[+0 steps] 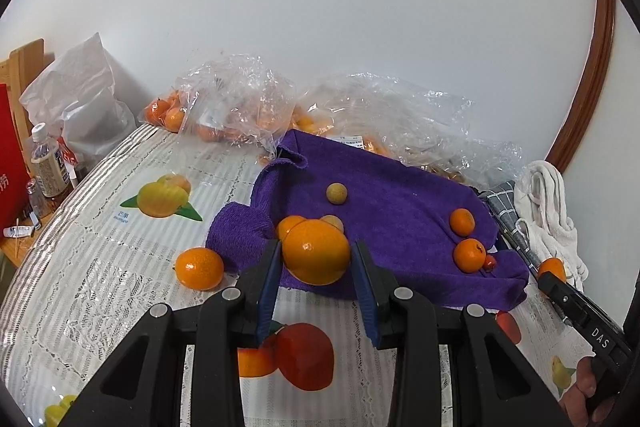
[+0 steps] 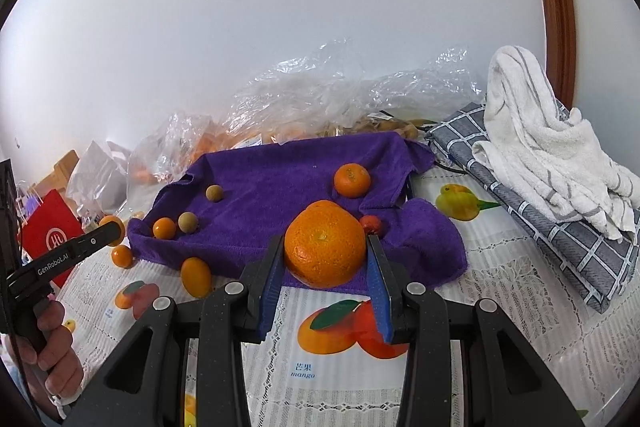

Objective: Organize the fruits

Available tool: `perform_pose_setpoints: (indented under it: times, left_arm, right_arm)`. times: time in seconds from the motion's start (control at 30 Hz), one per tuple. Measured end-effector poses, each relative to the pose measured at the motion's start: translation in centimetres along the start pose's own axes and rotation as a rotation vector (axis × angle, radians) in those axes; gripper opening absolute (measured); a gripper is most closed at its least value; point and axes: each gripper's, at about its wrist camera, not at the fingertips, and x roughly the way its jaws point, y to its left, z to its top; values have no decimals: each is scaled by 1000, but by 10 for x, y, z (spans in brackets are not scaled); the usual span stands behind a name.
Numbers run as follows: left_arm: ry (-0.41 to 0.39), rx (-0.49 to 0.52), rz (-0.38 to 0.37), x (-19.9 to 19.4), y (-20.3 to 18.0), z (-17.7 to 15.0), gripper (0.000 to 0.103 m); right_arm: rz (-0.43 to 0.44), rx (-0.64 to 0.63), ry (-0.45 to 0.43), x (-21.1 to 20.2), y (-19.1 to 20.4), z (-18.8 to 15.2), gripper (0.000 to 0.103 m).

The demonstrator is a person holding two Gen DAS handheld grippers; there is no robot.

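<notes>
Both claws loaded. Left gripper (image 1: 317, 245) was clamped on a smooth orange fruit (image 1: 316, 259), blue pads on its two flanks and the fruit carried just above the near hem of the purple towel (image 1: 400, 187). Right gripper (image 2: 325, 239) was closed likewise on a pebbled mandarin (image 2: 324, 251), stem scar facing the camera, also over the towel's near edge. Both fruits were roundish, so there was no long axis to speak of. The likely drop points lay straight ahead of both claws, beyond the towel's far edge: crumpled clear bags against the wall. The left-hand bag (image 1: 224, 107) showed orange fruit inside. The right-hand bag (image 1: 380, 115) held paler, yellowish pieces, too blurred by the plastic to name. Judged from the left wrist view, the left claw was the nearer to the orange-filled bag, ahead and to its left; the right claw sat nearer the other. Loose on the towel between claws and bags were a brown round fruit (image 1: 336, 193) ahead of the left claw, and two small oranges (image 1: 462, 222) (image 1: 469, 255) with a tiny red fruit (image 1: 489, 262) off to its right. An oval orange fruit (image 1: 199, 268) lay on the tablecloth (image 1: 100, 287) just left of the left claw, long axis crosswise to it. Which bag each held fruit belongs in could not be told.
</notes>
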Motion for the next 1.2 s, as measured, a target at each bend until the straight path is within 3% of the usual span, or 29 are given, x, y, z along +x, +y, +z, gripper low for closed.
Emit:
perform_pose_setpoints:
  times: [0.5, 0.73, 0.97, 1.2]
  left_arm:
    - [-45, 1, -4, -11, 1, 3, 34]
    - [-27, -15, -18, -7, 4, 3, 34]
    - [-55, 27, 5, -16, 1, 5, 34]
    - [-35, 58, 9, -33, 10, 25, 34]
  right_arm:
    - [22, 2, -7, 1, 3, -1, 39]
    - [32, -6, 9, 4, 6, -3, 39]
    - [23, -18, -28, -6, 7, 1, 39]
    - [-22, -27, -24, -17, -6, 17, 39]
